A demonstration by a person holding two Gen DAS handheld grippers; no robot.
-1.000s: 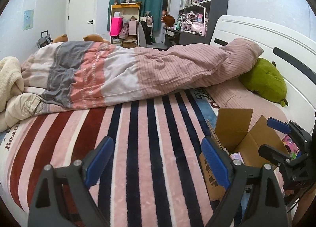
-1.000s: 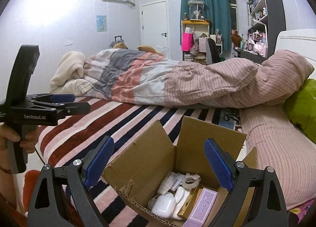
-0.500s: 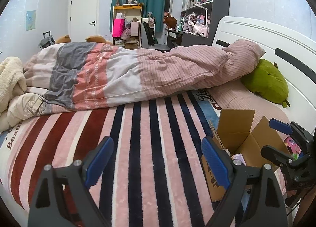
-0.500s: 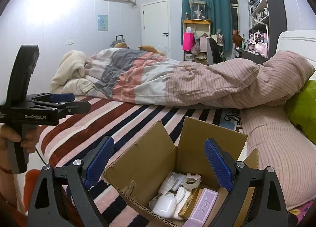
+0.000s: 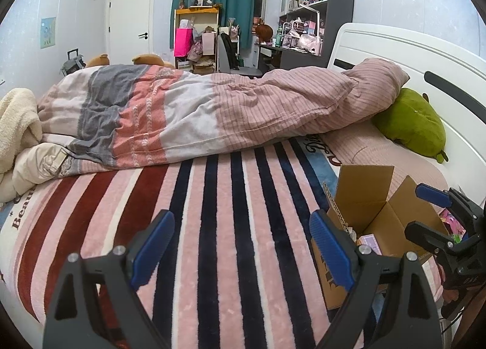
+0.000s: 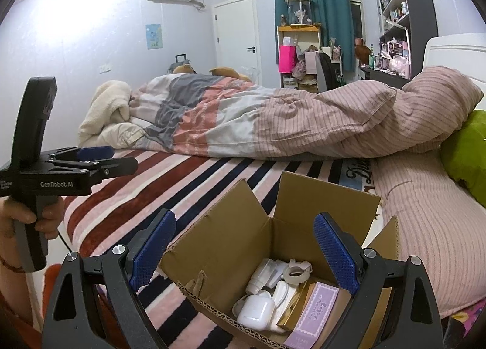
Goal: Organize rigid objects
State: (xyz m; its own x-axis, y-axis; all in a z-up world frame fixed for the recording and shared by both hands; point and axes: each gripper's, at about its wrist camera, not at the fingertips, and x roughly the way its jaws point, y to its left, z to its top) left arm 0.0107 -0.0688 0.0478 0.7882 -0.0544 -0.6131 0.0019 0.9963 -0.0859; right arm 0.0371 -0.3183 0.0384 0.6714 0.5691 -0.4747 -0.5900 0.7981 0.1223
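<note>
An open cardboard box (image 6: 231,245) stands on the striped bed cover, also at the right of the left wrist view (image 5: 364,194). Inside lie a white earbud case (image 6: 255,311), a purple box (image 6: 316,312), a tape roll (image 6: 299,270) and white containers (image 6: 267,273). My right gripper (image 6: 243,255) is open and empty, just above the box's near edge; it shows side-on in the left wrist view (image 5: 425,209). My left gripper (image 5: 241,250) is open and empty over the bare striped cover, left of the box, and is seen side-on in the right wrist view (image 6: 121,157).
A bunched duvet (image 5: 212,112) lies across the bed behind. A green plush (image 5: 410,121) rests against the white headboard (image 5: 425,54). A cream blanket (image 5: 15,124) is at the left. A hand (image 6: 21,212) holds the left gripper's handle.
Both grippers have drifted slightly back and down, so the view sits a little lower; jaws stay open and nothing in the box has moved.
</note>
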